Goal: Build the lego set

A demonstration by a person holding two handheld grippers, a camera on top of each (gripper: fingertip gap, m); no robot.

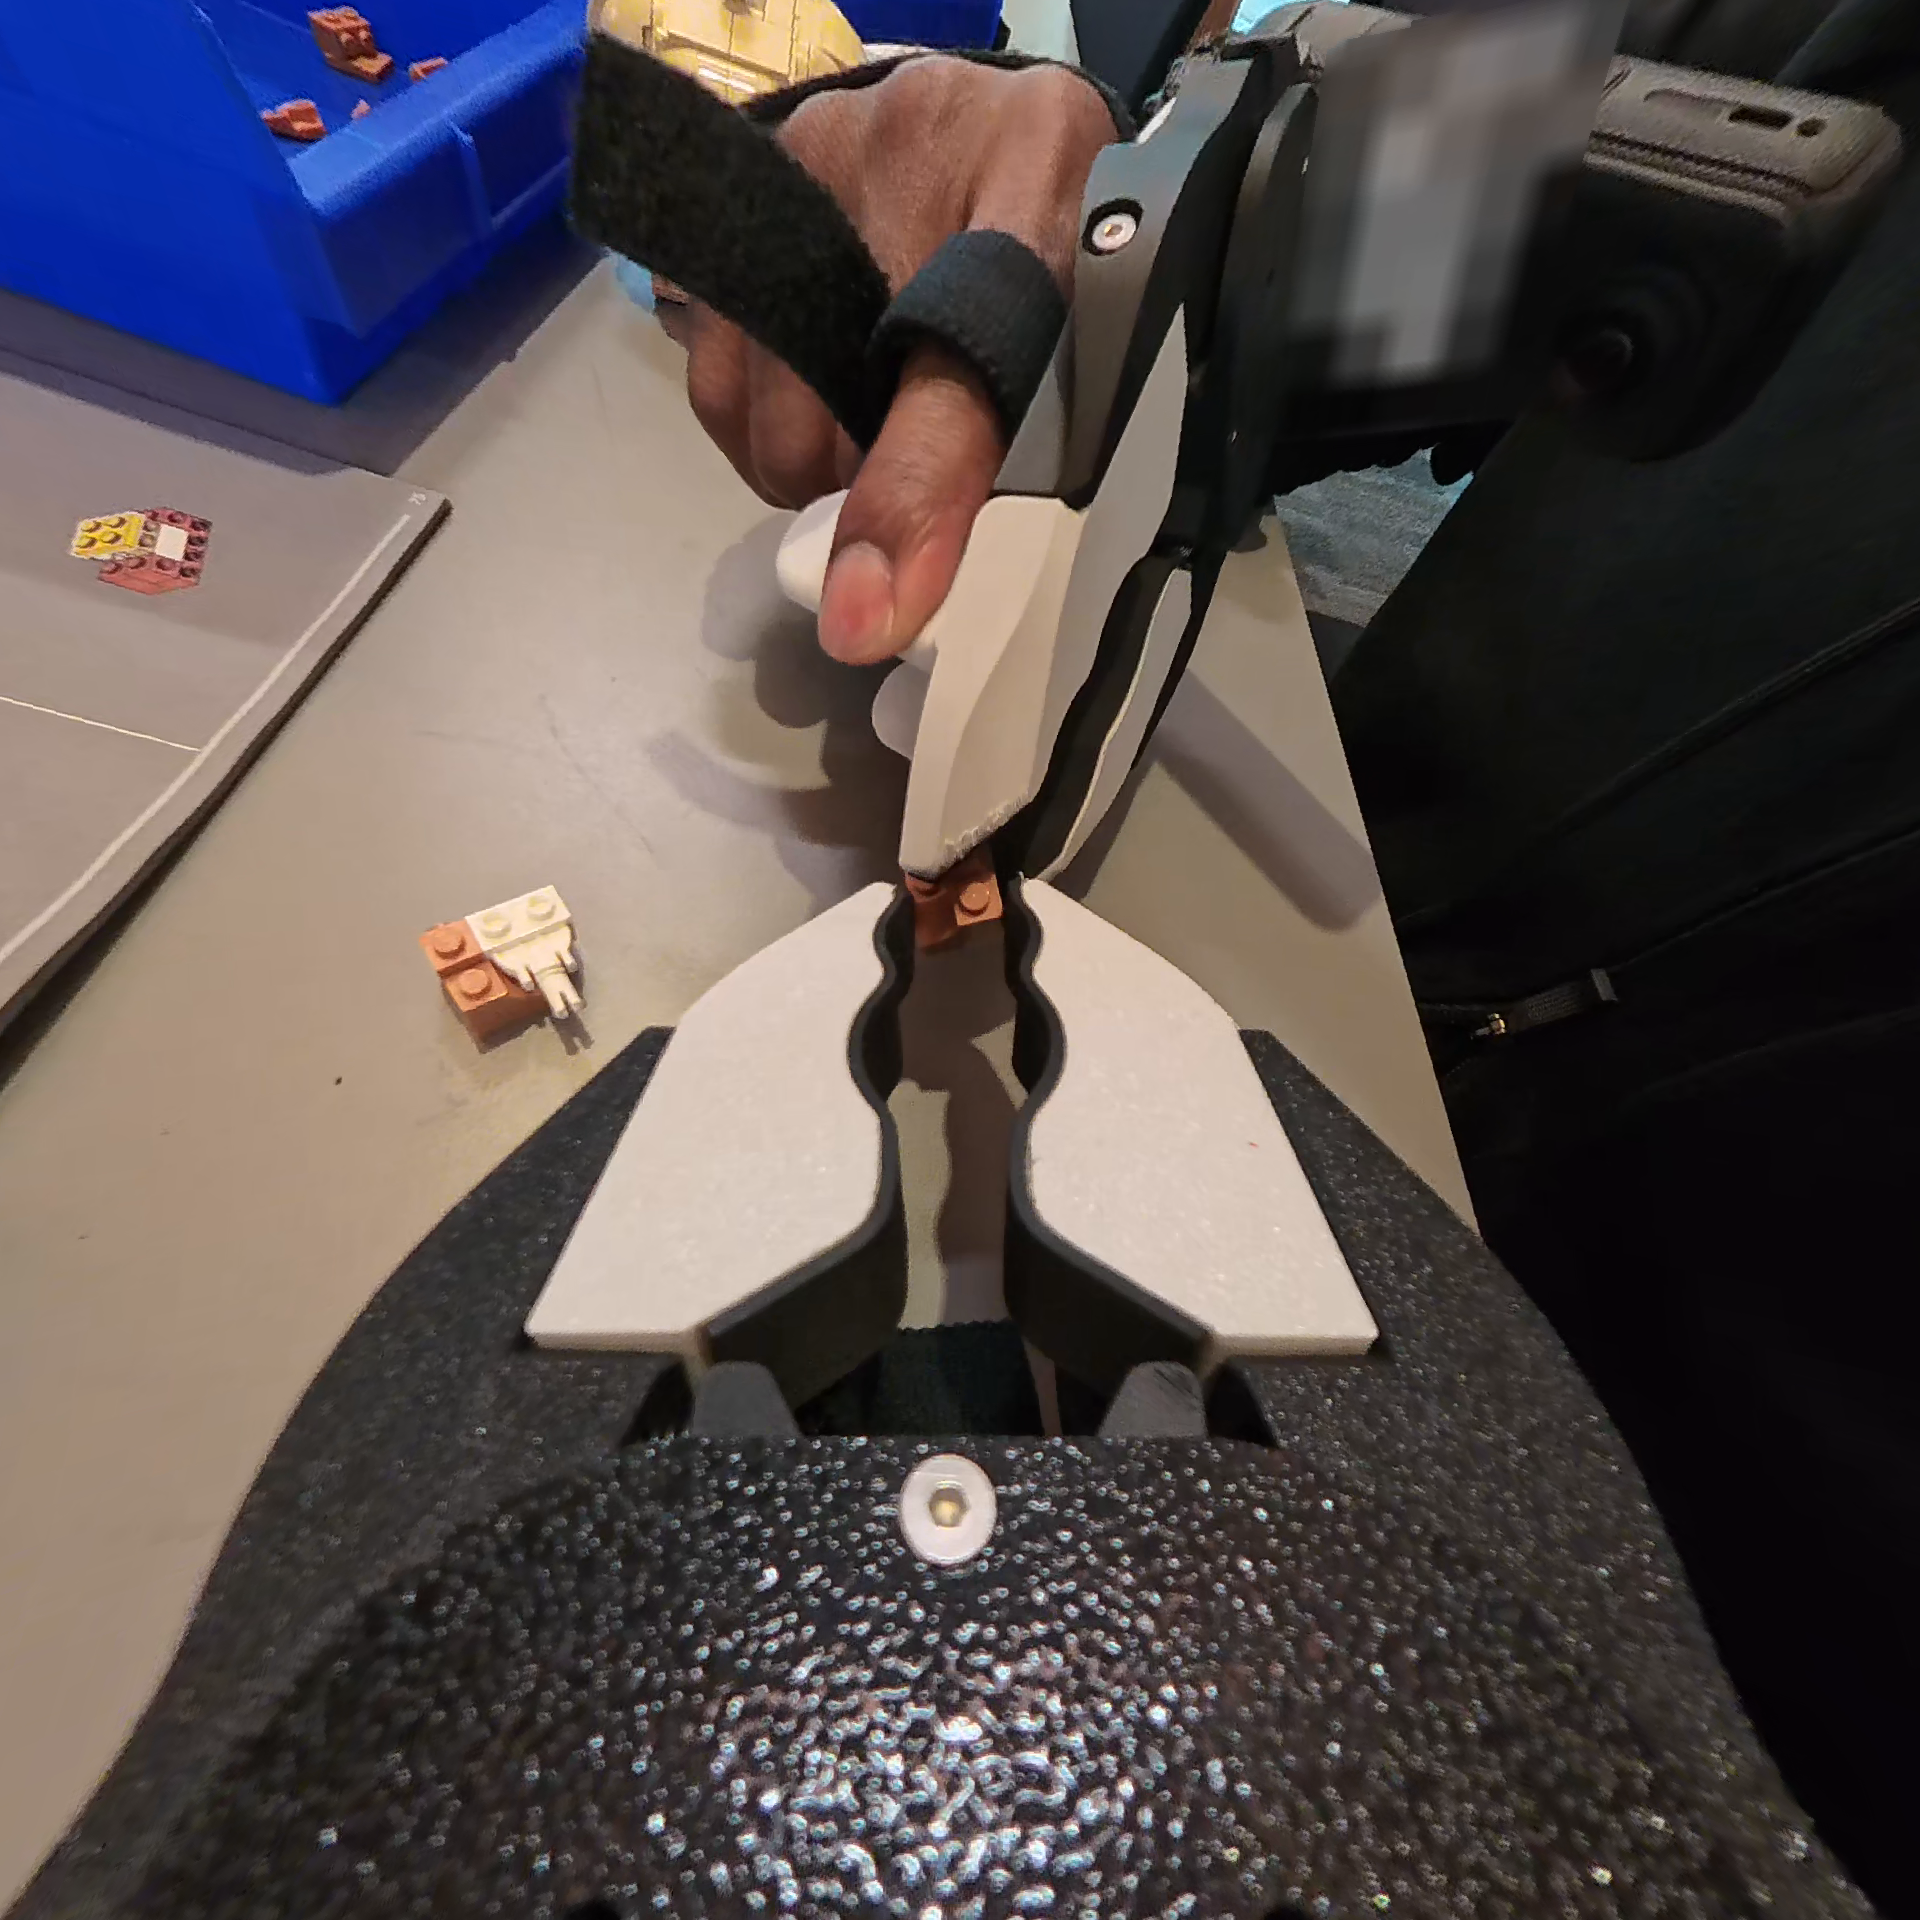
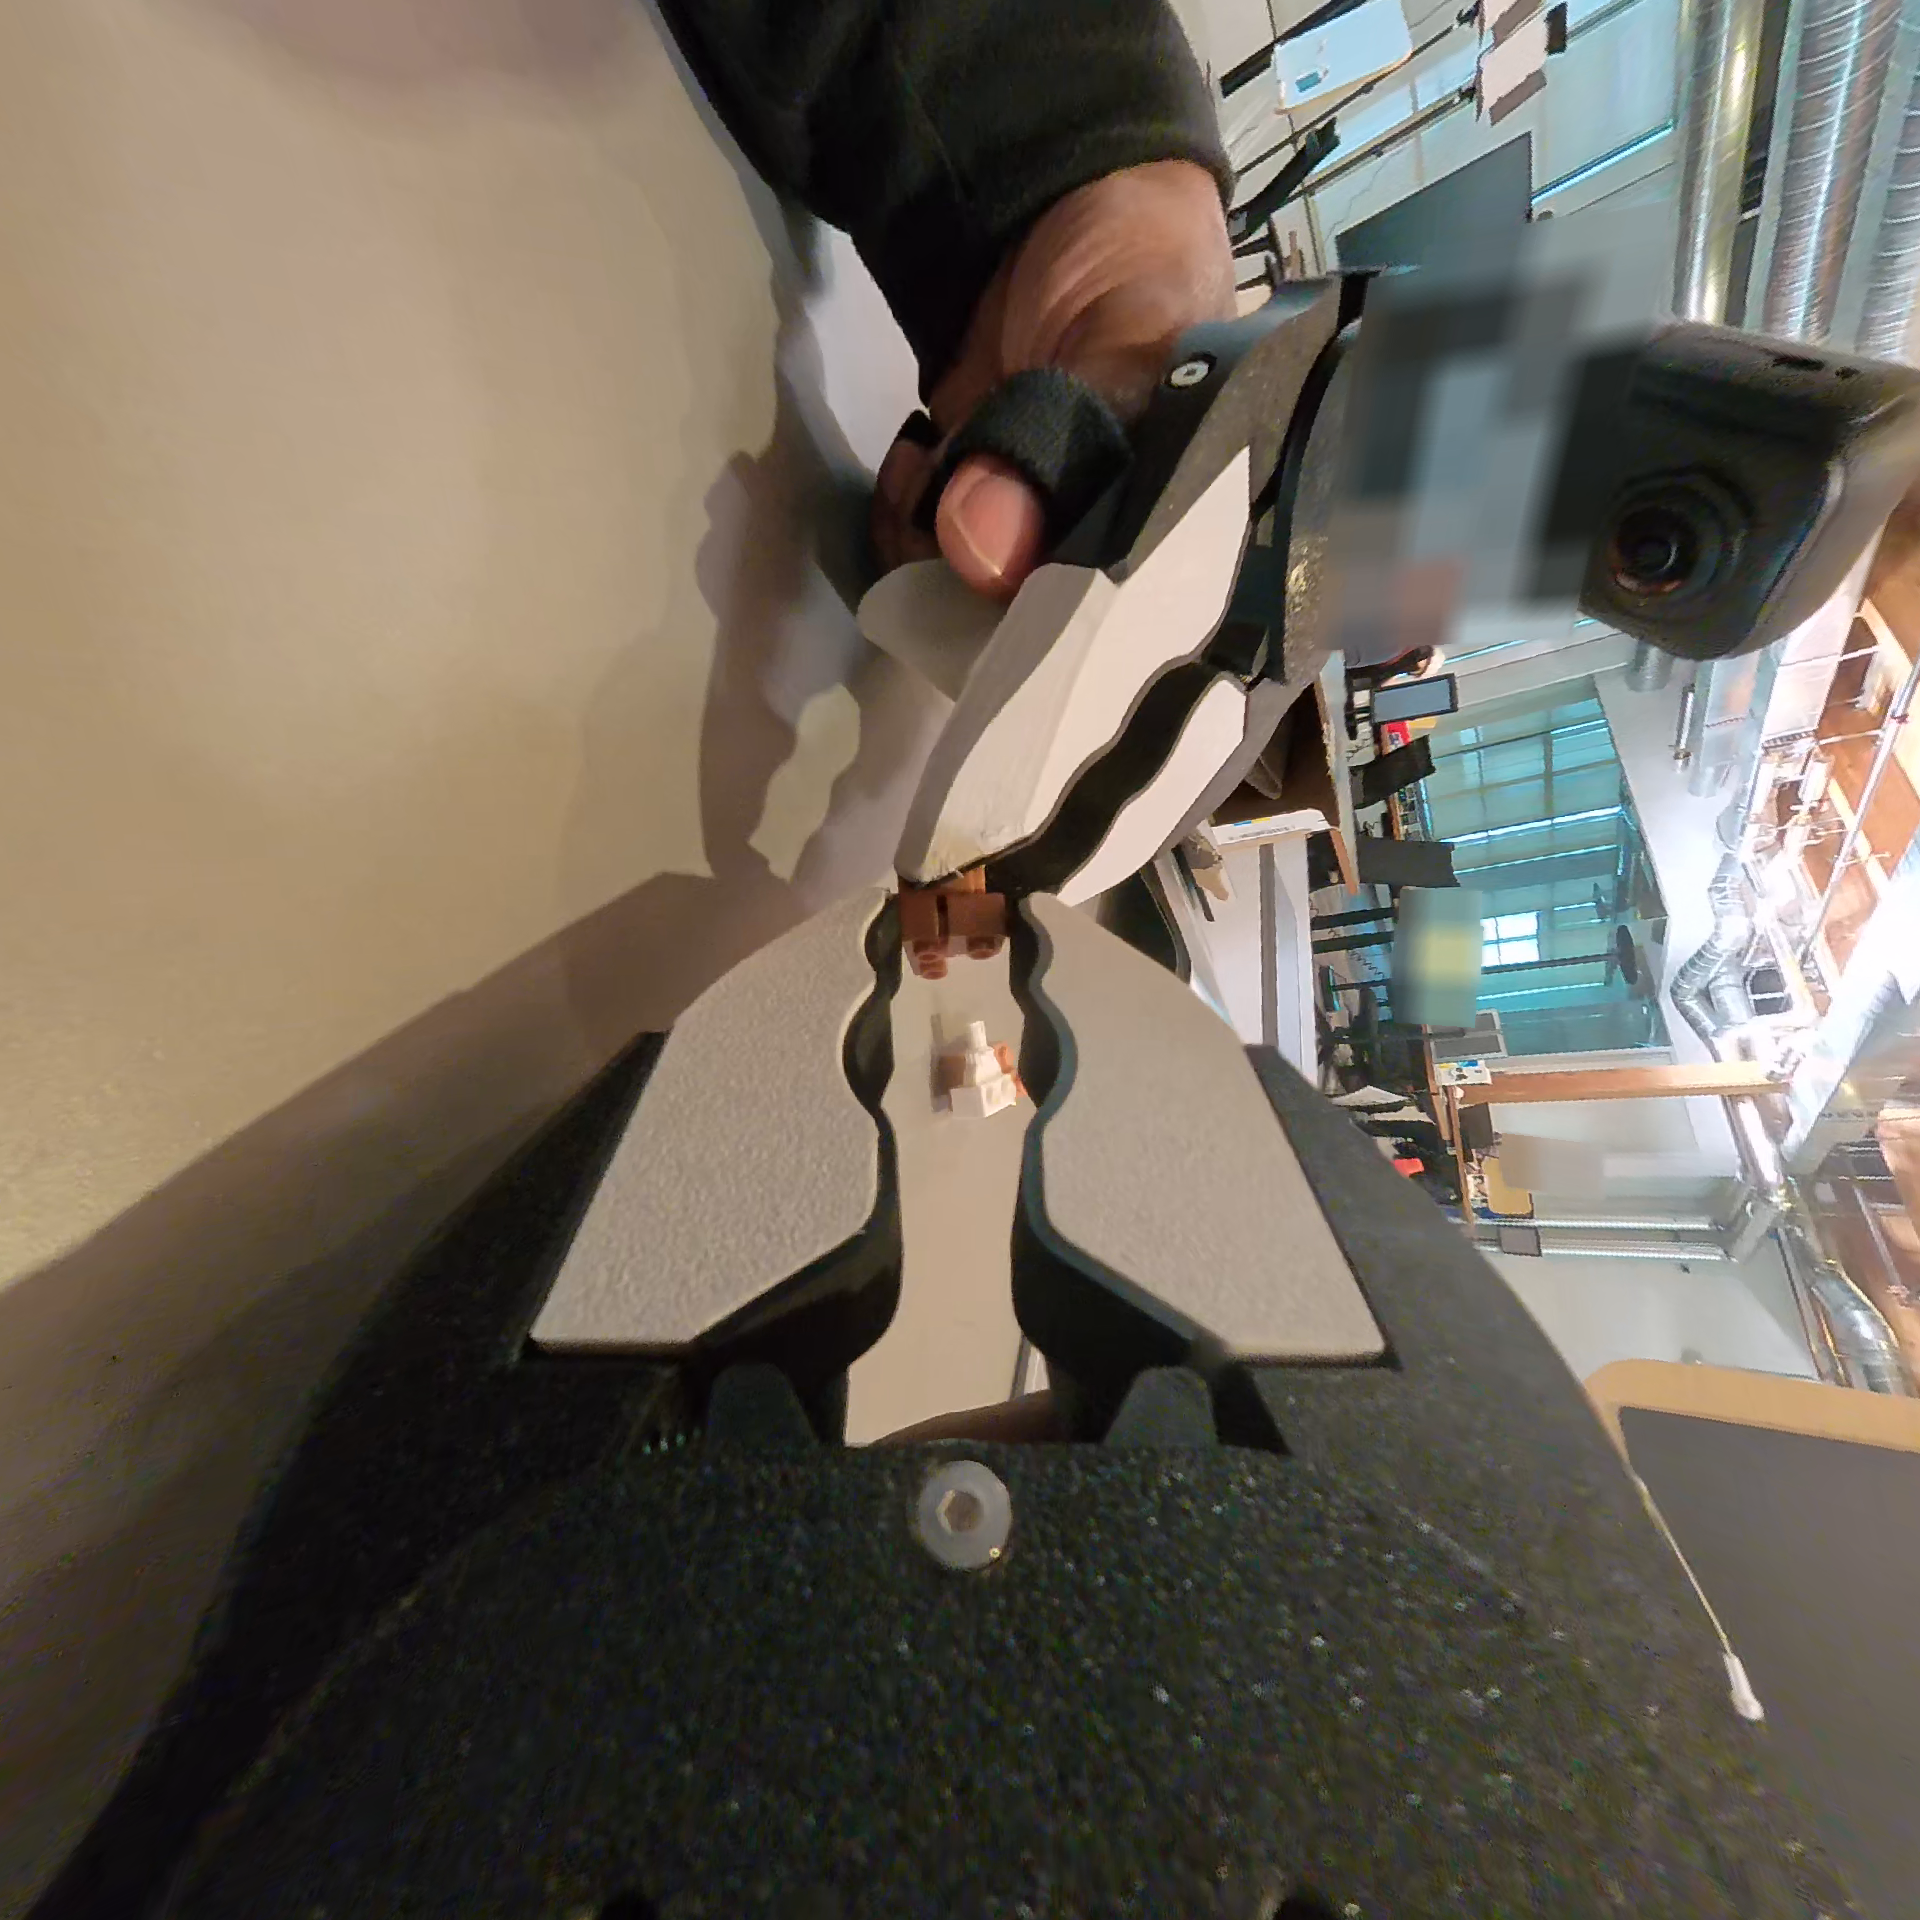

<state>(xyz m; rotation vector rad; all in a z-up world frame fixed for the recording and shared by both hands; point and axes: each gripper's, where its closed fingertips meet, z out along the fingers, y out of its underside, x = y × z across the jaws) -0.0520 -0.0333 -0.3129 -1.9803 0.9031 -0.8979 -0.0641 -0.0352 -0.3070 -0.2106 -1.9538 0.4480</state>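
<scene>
The small brown studded toy-brick piece sits pinched at the tips of both your left gripper and right gripper, each clamped on it above the grey tabletop. With so little purchase, twisting could flick it away toward the brown-and-white brick assembly lying left of the left gripper. I can read no brand or writing.

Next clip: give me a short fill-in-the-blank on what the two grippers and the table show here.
1. Both grippers pinch small ____ toy bricks at their fingertips.
2. On the grey table lies a brown-and-____ brick assembly.
3. The bin holding loose bricks is ____.

Missing words: brown; white; blue
</scene>
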